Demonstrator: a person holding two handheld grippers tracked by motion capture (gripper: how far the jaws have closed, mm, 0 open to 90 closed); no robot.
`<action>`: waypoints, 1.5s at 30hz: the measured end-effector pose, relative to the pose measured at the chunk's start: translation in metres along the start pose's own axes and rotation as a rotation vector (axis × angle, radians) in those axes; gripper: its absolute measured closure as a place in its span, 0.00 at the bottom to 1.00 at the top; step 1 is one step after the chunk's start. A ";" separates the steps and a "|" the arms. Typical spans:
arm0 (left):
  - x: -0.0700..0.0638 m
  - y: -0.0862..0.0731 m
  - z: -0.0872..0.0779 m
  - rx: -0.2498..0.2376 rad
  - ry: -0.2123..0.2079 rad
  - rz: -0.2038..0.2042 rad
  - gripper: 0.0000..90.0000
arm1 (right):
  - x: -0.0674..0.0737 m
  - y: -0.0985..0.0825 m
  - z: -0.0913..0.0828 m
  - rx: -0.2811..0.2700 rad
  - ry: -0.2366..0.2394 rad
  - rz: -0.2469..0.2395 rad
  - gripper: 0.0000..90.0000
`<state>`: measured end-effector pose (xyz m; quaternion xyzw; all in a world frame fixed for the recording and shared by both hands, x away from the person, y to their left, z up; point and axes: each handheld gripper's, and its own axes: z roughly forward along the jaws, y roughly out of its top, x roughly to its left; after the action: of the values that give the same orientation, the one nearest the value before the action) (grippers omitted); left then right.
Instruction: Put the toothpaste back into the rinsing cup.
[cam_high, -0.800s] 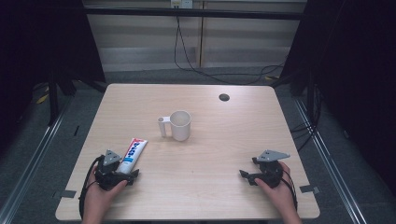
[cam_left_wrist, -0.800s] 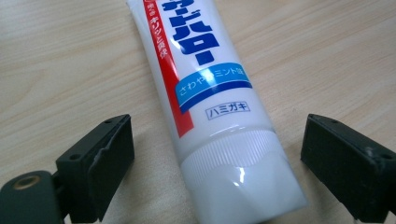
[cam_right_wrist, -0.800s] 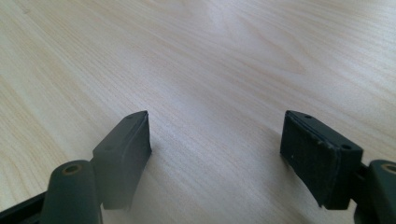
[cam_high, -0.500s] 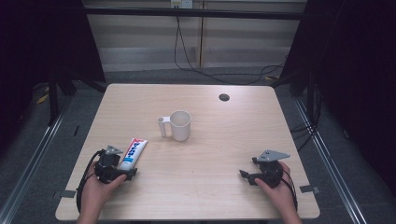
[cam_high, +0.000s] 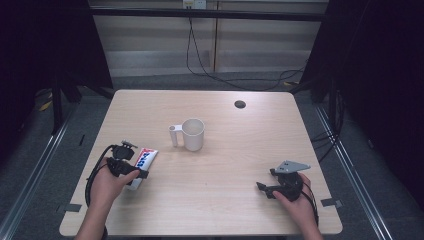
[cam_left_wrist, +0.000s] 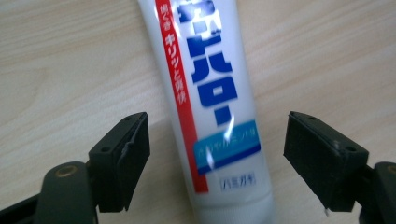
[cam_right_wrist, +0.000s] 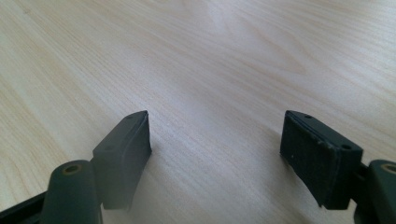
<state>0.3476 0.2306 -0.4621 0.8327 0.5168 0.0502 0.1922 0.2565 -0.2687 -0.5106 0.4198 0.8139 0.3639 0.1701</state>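
Note:
A white toothpaste tube (cam_high: 145, 158) with red and blue print lies on the table at the front left. My left gripper (cam_high: 130, 162) hangs over it, held by a hand. In the left gripper view the tube (cam_left_wrist: 210, 102) runs lengthwise between the two jaws of that gripper (cam_left_wrist: 218, 140), which stand wide open with a gap on each side. My right gripper (cam_high: 272, 187) rests low at the front right. Its jaws (cam_right_wrist: 215, 140) are open over bare wood, with nothing between them.
A white mug (cam_high: 192, 134) stands upright at the table's middle, its handle pointing left. A small dark disc (cam_high: 240, 104) sits in the tabletop at the back right. Cables trail on the floor behind the table (cam_high: 220, 215).
My left gripper has moved forward, away from the person, and now straddles the toothpaste tube. The tube, the mug and the right gripper have stayed put.

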 end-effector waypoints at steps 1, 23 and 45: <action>0.001 0.005 0.001 0.009 0.004 -0.004 0.27 | 0.000 0.000 0.000 0.000 0.000 0.000 0.27; -0.007 0.034 0.016 0.117 0.081 0.005 0.73 | 0.000 0.000 0.000 -0.001 0.000 -0.003 0.27; -0.009 0.025 -0.025 -0.132 -0.045 0.017 0.74 | 0.000 0.000 0.000 -0.001 0.001 -0.002 0.27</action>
<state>0.3577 0.2199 -0.4288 0.8234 0.5010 0.0670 0.2579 0.2564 -0.2688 -0.5106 0.4188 0.8142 0.3643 0.1702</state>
